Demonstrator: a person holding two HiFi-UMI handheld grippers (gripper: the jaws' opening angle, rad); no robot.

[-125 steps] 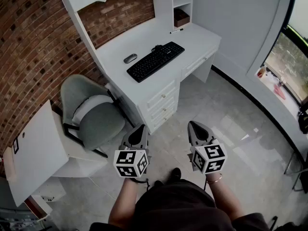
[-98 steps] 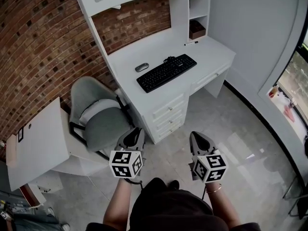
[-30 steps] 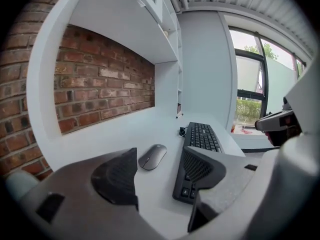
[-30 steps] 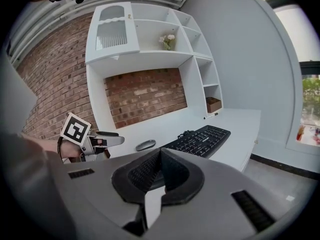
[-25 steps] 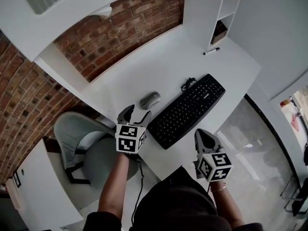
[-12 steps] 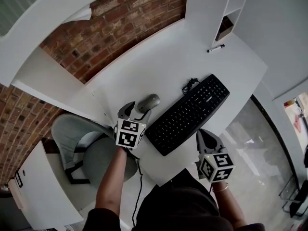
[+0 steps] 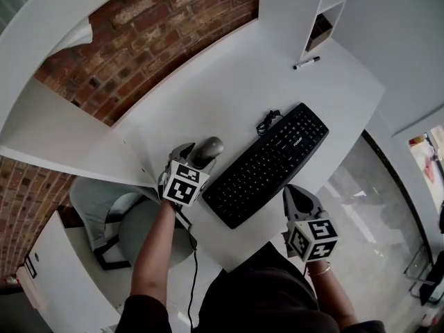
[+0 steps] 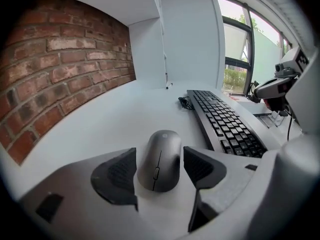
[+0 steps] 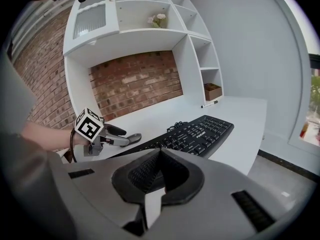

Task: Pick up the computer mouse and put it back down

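Note:
A grey computer mouse (image 8: 161, 159) lies on the white desk (image 7: 243, 96), just left of the black keyboard (image 7: 267, 164). My left gripper (image 8: 160, 171) is open, with one jaw on each side of the mouse and a narrow gap at either pad. From the head view, the left gripper (image 7: 193, 157) reaches the near end of the mouse (image 7: 209, 148). My right gripper (image 9: 159, 170) is shut on nothing. It hangs off the desk's near edge (image 7: 300, 201), short of the keyboard (image 9: 192, 131). The mouse (image 9: 131, 138) also shows at the left of the right gripper view.
A marker pen (image 7: 306, 62) lies at the back right of the desk, below a shelf unit (image 9: 200, 49). The keyboard's coiled cable (image 7: 266, 122) sits behind it. A brick wall (image 7: 152, 40) backs the desk. A grey chair (image 7: 114, 217) stands under the desk's left end.
The person has walked up to the desk. Over the last second the left gripper moved forward until its jaws straddle the mouse. The right gripper stayed by the desk's edge.

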